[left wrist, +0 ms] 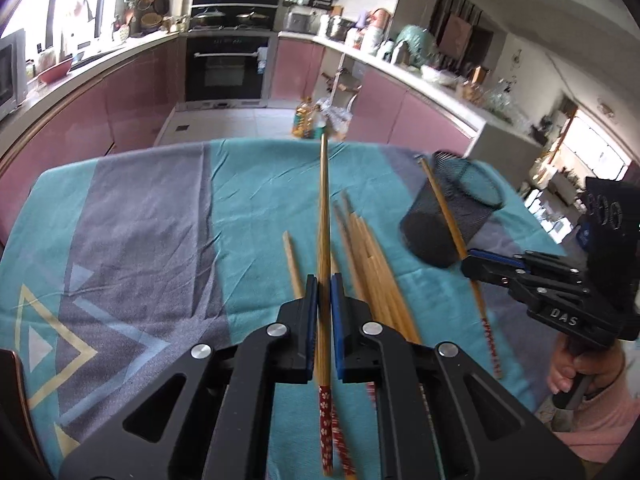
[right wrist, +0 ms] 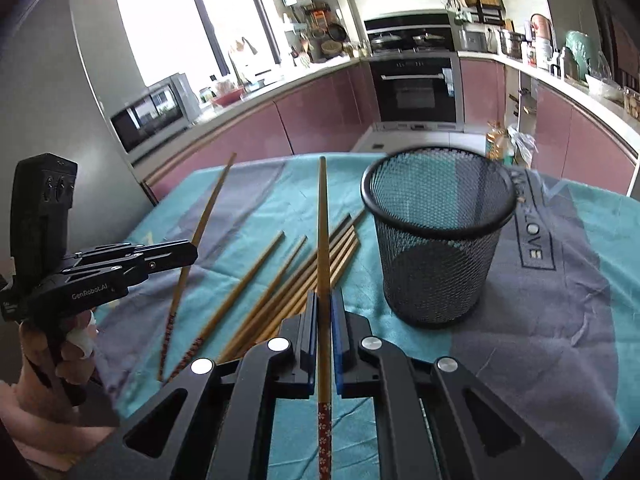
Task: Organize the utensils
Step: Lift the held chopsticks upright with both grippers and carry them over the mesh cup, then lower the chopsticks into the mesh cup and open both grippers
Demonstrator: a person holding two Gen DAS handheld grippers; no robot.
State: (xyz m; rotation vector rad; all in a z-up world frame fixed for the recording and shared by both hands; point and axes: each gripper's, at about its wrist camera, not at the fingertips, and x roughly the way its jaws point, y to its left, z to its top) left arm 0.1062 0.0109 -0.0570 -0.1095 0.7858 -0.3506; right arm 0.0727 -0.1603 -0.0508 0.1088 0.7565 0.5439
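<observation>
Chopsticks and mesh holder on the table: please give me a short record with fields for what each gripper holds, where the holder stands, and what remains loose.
left gripper: shut on one chopstick, tip pointing away from the camera
right gripper: shut on another chopstick, held the same way
mesh holder: black, upright on the tablecloth, looks empty
loose chopsticks: several lying flat on the cloth, left of the holder in the right wrist view
chopstick style: wood with red patterned handle ends
task progress: no chopstick in the holder yet
</observation>
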